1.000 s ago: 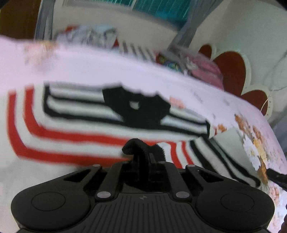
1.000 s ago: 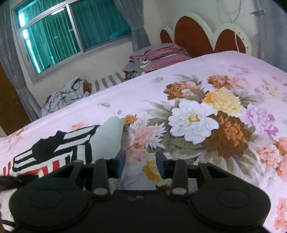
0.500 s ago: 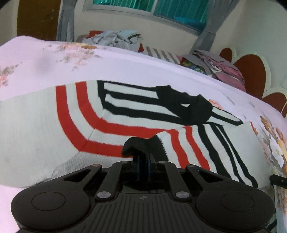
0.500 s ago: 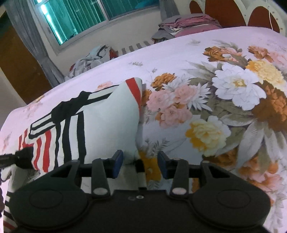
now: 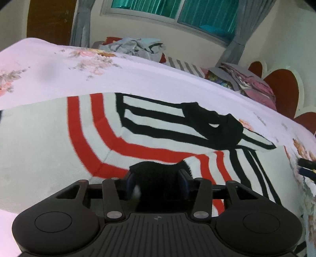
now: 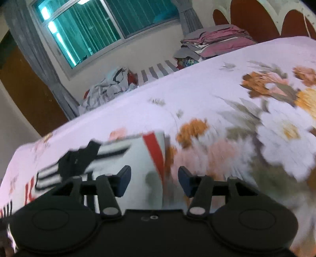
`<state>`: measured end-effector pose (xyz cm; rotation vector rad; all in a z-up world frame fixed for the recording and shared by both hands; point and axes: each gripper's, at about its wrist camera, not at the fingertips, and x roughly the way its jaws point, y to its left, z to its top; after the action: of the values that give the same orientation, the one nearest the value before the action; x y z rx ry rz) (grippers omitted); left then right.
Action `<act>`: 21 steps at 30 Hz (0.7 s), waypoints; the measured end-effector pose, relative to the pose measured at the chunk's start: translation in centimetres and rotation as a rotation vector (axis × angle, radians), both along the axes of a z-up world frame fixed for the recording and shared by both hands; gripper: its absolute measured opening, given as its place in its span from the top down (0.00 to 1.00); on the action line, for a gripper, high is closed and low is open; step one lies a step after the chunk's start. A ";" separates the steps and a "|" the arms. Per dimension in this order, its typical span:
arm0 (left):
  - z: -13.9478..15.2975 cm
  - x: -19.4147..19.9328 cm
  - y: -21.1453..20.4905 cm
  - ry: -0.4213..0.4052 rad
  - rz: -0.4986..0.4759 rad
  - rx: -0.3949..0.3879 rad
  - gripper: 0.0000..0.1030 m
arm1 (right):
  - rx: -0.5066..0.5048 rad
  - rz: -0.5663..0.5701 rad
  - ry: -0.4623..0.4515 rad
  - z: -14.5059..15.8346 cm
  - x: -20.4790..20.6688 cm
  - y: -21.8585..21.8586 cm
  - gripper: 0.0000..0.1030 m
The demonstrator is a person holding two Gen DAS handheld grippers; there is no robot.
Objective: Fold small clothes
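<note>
A heap of crumpled clothes (image 5: 136,47) lay past the far edge of the bed (image 5: 49,71), under the teal-curtained window (image 5: 177,9), and a stack of folded pink and grey bedding (image 6: 215,39) sat by the scalloped headboard (image 5: 284,93). Nothing lay on the flowered sheet between the two tools and the garment. One small sweater (image 5: 49,138) lay spread flat on the bed, white knit with red and black stripes and a black collar; a black cuff of its folded-in sleeve (image 5: 158,172) sat between the parting jaws of the left claw (image 5: 158,181), the pads clear of it. The right claw (image 6: 154,180) was blurred, jaws also opening and pinching nothing, straddling the sweater's edge where a red stripe ran. Its tips showed at the right edge of the left view. Two claws, one sweater
</note>
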<state>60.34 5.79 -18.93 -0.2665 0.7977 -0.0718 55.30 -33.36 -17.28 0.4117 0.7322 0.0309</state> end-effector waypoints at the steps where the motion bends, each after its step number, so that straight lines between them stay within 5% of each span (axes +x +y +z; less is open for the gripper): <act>1: -0.2 0.3 -0.1 0.002 0.002 -0.006 0.56 | 0.025 0.000 0.018 -0.6 1.4 -0.3 0.53; 3: -0.3 0.6 -0.4 0.002 0.002 -0.011 0.81 | 0.049 0.017 0.050 -1.8 3.3 -0.5 0.56; 4: -0.4 0.8 -0.5 0.010 -0.009 -0.023 0.94 | 0.054 0.032 0.049 -2.2 3.7 -0.6 0.70; 5: -0.3 0.6 -0.8 -0.002 -0.003 -0.021 0.94 | 0.061 0.057 0.025 -2.3 3.7 -0.6 0.91; 8: 0.7 -0.4 -2.5 -0.094 -0.033 0.058 0.94 | 0.055 0.034 -0.019 -1.9 2.9 -1.4 0.92; 12: -0.8 0.0 -2.6 -0.053 -0.016 0.081 0.94 | 0.055 0.010 0.005 -4.0 2.9 -2.5 0.91; 14: -0.6 0.2 -2.9 -0.047 -0.032 0.105 0.94 | 0.014 -0.016 0.002 -3.2 2.8 -2.2 0.83; 15: -0.4 0.3 -3.0 -0.042 -0.037 0.118 0.90 | -0.034 -0.037 -0.005 -2.6 2.4 -1.8 0.79; 17: 0.3 0.3 -2.9 -0.030 0.015 0.179 0.51 | -0.091 -0.057 -0.046 -1.2 1.3 -1.2 0.69; 18: 1.1 -0.3 -3.1 -0.064 0.061 0.240 0.41 | -0.101 -0.039 -0.064 -0.6 0.8 -0.8 0.69; 21: 2.9 -1.3 -4.0 -0.162 0.044 0.246 0.36 | -0.169 0.097 -0.092 0.4 0.6 1.2 0.78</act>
<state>59.02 1.75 -16.06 -0.0440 0.6315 0.0463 55.87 -32.12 -16.91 0.2120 0.6579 0.0786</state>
